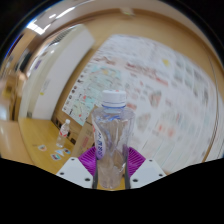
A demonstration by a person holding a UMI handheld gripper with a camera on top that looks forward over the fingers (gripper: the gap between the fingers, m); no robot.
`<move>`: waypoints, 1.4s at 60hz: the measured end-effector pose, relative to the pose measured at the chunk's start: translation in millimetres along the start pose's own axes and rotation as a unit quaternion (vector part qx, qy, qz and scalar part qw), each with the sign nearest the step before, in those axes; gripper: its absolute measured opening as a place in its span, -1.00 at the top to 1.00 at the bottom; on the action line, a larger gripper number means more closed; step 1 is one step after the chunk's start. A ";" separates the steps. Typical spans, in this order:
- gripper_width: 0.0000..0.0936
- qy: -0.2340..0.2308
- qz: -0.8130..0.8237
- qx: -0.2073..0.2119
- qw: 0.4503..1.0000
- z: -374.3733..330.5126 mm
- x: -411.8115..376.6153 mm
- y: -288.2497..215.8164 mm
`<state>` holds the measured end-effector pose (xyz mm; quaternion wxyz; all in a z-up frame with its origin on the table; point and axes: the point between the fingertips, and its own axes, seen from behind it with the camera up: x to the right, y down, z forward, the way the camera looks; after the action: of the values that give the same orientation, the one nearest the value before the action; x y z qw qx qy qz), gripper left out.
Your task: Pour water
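A clear plastic water bottle (111, 135) with a white cap (114, 98) stands upright between my fingers. My gripper (111, 160) is shut on the bottle's lower body, the purple pads (92, 157) pressing on both of its sides. The bottle is lifted off any surface, and its base is hidden between the fingers. No cup or other vessel is in view.
Behind the bottle is a wall covered with a large board of printed sheets and pictures (150, 80). A wooden table surface (45, 145) with small papers and a small bottle (66, 128) lies beyond the fingers to the left. A bright window (50, 18) shows above.
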<state>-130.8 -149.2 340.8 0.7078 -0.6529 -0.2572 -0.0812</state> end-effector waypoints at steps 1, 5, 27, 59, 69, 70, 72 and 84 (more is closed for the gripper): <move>0.23 -0.004 0.025 -0.009 1.000 1.8 0.9 8.9; 0.24 -0.026 0.103 -0.047 0.993 7.3 15.0 49.7; 0.24 -0.046 0.193 -0.161 0.967 30.9 -45.4 226.6; -0.80 -0.005 0.263 -0.232 0.937 3.1 -39.0 252.3; -0.82 0.030 0.259 -0.250 0.932 -73.0 -31.8 207.6; -0.82 0.033 0.257 -0.252 0.932 -83.1 -32.6 202.4; -0.82 0.037 0.254 -0.257 0.931 -104.9 -33.4 189.4; -0.81 0.059 0.242 -0.281 0.927 -241.4 -68.4 137.6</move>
<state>-64.9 -379.0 183.5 0.5069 -0.8617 -0.0163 -0.0149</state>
